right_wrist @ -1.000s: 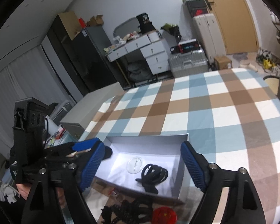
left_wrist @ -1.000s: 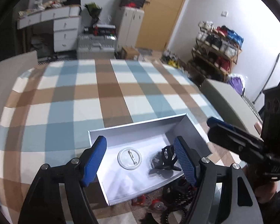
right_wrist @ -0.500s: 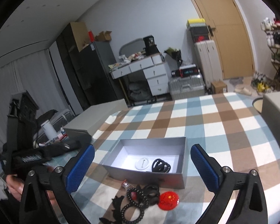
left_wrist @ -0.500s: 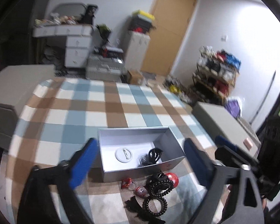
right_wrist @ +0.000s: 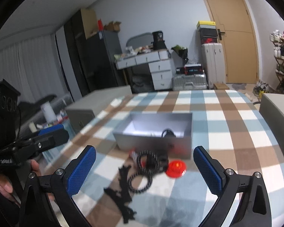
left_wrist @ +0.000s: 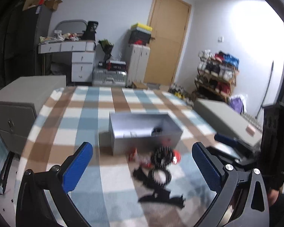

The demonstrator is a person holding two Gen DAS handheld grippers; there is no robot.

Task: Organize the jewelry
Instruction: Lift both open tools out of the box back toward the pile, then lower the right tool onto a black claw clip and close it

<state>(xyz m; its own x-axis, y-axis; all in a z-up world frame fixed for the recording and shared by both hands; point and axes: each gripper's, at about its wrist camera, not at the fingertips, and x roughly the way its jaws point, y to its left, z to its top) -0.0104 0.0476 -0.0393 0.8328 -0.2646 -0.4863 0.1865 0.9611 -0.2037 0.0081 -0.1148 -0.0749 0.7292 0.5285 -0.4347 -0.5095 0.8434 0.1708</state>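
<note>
A grey open box (left_wrist: 144, 133) (right_wrist: 155, 141) stands on the checked tablecloth; a black clip (right_wrist: 168, 132) lies inside it. In front of the box lies a blurred heap of jewelry: black beaded hair ties (left_wrist: 161, 167) (right_wrist: 143, 169), a red round badge (right_wrist: 175, 166), small red pieces (left_wrist: 133, 154) and a black lace piece (right_wrist: 123, 194). My left gripper (left_wrist: 142, 167) is open and empty, held back above the heap. My right gripper (right_wrist: 143, 170) is open and empty, also back above the heap. Each gripper shows in the other's view (left_wrist: 229, 141) (right_wrist: 45, 136).
The table (left_wrist: 81, 113) is covered by a blue, brown and white checked cloth. Grey cabinets stand at its left (left_wrist: 19, 98) and right (left_wrist: 227, 117). Drawers, suitcases, a door and a shoe rack lie beyond the far edge.
Both grippers have pulled back and up from the box, so the heap in front of it has come into view. Both stay open and empty.
</note>
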